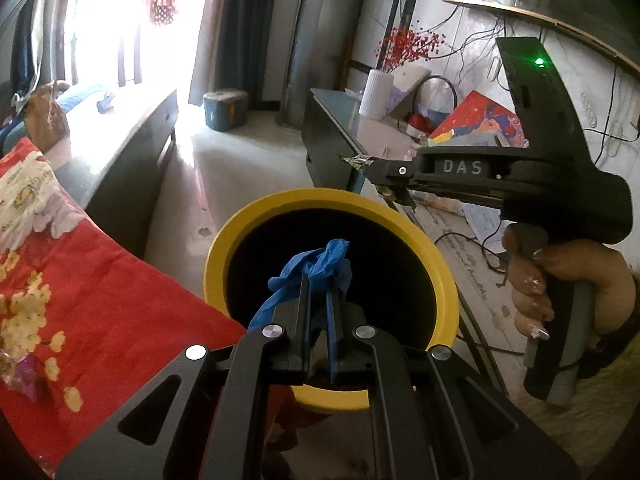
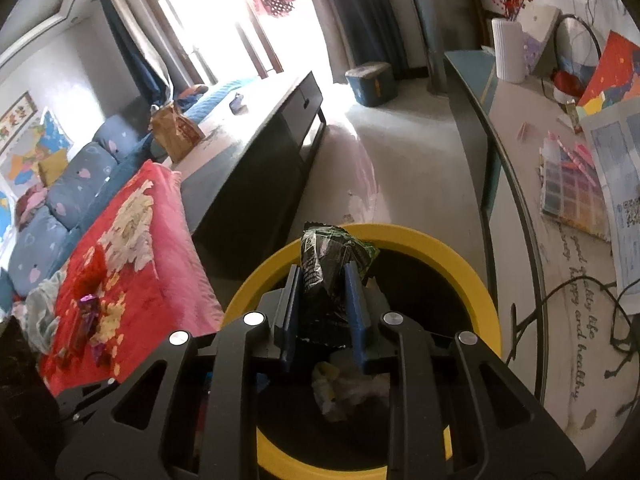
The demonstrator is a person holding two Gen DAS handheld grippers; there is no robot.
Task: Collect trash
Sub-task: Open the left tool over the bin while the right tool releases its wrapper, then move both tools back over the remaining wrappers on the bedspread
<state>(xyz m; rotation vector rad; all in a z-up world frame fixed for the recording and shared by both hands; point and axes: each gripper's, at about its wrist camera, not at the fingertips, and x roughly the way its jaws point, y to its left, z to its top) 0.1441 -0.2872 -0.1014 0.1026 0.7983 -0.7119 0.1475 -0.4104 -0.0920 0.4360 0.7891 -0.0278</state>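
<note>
Blue glove and green-black snack wrapper, both held over the yellow bin.
Glove is pinched by the left hand-held gripper, wrapper by the right hand-held gripper. Risk, as judged: the limp glove may cling to a finger or drape over the rim. More wrappers are seen on the red blanket; nothing blocks the bin mouth.

On the side of my right claw, seen from the left wrist, raised letters spell "DAS". Along the table on my right, dark script on its surface reads "happy and healthy" and "life"; the rest is hard to read, as is the wrapper's print.
</note>
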